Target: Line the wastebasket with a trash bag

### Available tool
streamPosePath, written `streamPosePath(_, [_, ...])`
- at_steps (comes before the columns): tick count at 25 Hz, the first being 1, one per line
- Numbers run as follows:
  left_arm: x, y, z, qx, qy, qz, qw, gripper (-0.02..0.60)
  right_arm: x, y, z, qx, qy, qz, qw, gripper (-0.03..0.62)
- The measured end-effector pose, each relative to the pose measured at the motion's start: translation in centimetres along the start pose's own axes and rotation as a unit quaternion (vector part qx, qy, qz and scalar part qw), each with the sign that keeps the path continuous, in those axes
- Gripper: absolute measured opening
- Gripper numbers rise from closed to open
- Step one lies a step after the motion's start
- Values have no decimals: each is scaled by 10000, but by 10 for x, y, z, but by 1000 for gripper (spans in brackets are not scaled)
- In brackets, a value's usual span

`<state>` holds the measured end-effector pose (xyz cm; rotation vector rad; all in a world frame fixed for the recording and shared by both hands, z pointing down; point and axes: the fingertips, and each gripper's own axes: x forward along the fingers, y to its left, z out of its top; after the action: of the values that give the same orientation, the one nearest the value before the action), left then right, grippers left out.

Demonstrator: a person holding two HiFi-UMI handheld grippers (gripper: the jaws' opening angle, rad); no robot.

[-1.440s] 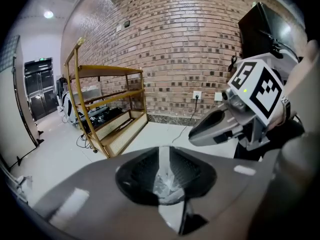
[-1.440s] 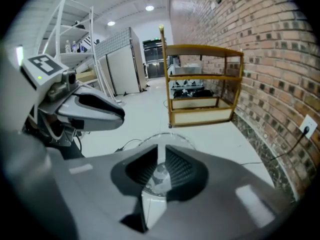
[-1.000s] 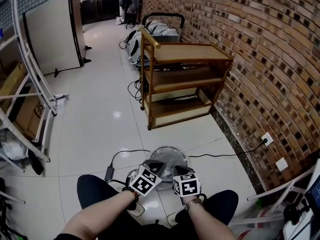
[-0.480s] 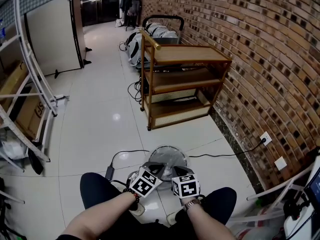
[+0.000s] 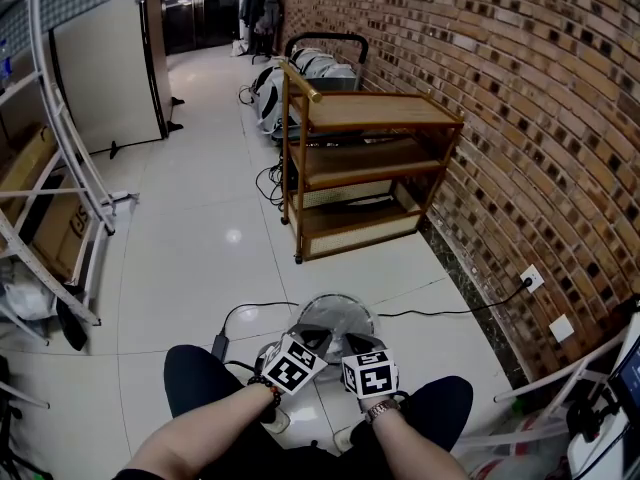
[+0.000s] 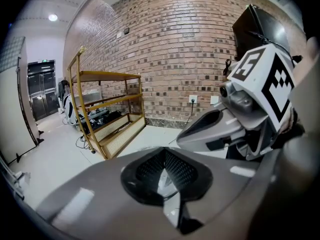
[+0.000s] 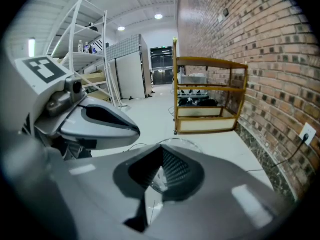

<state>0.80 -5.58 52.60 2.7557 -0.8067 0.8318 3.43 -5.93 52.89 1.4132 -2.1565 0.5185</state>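
A round grey wastebasket (image 5: pixel 335 315) stands on the white floor tiles just ahead of the person's knees. Both grippers hover side by side over its near rim. My left gripper (image 5: pixel 312 331) is shut, its marker cube turned up. My right gripper (image 5: pixel 353 341) is shut too, a hand's width to its right. The left gripper view looks along the closed left gripper (image 6: pixel 164 156) and shows the right gripper's fingers (image 6: pixel 215 131) close by. In the right gripper view the basket rim (image 7: pixel 175 141) curves just past my right gripper (image 7: pixel 161 156). I cannot tell whether a thin film is pinched in either.
A wooden three-shelf cart (image 5: pixel 360 158) stands against the brick wall (image 5: pixel 520 118), with bags (image 5: pixel 300 68) behind it. A black cable (image 5: pixel 440 311) runs from a wall socket (image 5: pixel 535 278) past the basket. A white metal rack (image 5: pixel 60 168) and cardboard boxes fill the left side.
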Motion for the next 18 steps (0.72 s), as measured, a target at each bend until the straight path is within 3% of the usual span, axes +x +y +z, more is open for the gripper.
streamPosePath(18, [5, 0, -1, 74, 113, -13, 9999, 3, 2, -2, 1, 4, 4, 15, 10000, 0])
